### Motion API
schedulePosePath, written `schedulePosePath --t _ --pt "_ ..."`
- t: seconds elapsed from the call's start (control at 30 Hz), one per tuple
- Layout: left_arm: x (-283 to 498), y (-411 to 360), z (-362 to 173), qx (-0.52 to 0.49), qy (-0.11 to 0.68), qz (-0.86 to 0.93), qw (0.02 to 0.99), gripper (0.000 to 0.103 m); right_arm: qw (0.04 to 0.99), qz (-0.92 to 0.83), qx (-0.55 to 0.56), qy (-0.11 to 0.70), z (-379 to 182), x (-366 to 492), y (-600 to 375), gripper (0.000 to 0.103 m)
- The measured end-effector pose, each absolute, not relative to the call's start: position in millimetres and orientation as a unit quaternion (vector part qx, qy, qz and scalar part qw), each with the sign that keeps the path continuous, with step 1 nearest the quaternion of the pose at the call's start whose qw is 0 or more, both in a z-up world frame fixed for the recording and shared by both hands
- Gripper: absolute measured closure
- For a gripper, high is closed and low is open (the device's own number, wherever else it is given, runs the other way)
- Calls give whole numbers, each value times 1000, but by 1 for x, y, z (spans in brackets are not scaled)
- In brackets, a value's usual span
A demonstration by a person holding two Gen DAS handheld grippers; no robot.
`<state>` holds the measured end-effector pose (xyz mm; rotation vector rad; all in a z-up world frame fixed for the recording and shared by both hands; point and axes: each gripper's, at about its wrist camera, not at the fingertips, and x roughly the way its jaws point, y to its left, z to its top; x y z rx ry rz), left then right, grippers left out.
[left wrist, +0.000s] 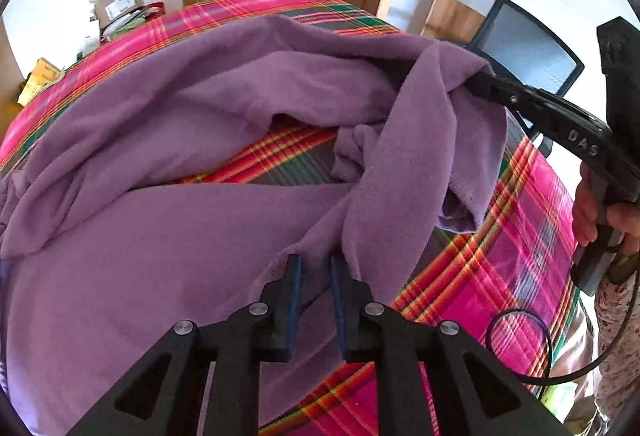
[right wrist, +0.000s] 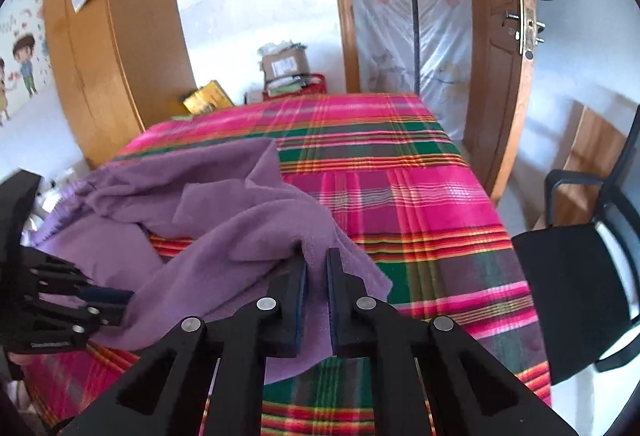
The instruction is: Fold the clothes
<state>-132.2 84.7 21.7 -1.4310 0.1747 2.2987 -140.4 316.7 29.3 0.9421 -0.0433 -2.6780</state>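
Right claw (right wrist: 316, 256) clenched on purple garment (left wrist: 180, 108) edge, lifting it off the plaid bed (left wrist: 520, 236) to straighten. Left claw (left wrist: 316, 260) released, fabric lying slack between its jaws.

The garment (left wrist: 168, 108) is soft purple fleece, matt and slightly fuzzy. Under it the bedcover (right wrist: 420, 196) is a thin woven plaid cloth with a faint sheen. Both the left gripper (left wrist: 316, 268) and the right gripper (right wrist: 316, 264) are matt black plastic with round bright metal pins; their pads (left wrist: 295, 300) look like dark blue rubber. The door (right wrist: 500, 96) and wardrobe (right wrist: 108, 56) are smooth varnished wood. The latch (right wrist: 524, 26) is shiny metal. Clear plastic sheeting (right wrist: 412, 24) in the doorway is glossy.
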Motion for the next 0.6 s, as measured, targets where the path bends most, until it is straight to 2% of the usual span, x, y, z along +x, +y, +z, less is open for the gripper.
schedulePosePath --t 0.03,0.1,0.43,0.6 --pt "-132 84 22 -514 60 829 214 88 148 -935 323 -11 31 -136 317 94" --pt "-130 81 21 -511 44 830 219 98 142 -940 311 -1 35 -125 316 94" --pt "-109 78 38 -483 39 840 242 100 89 -950 291 67 54 -104 314 94" --pt "-98 67 36 -483 57 837 249 100 109 -928 338 110 41 -101 308 94"
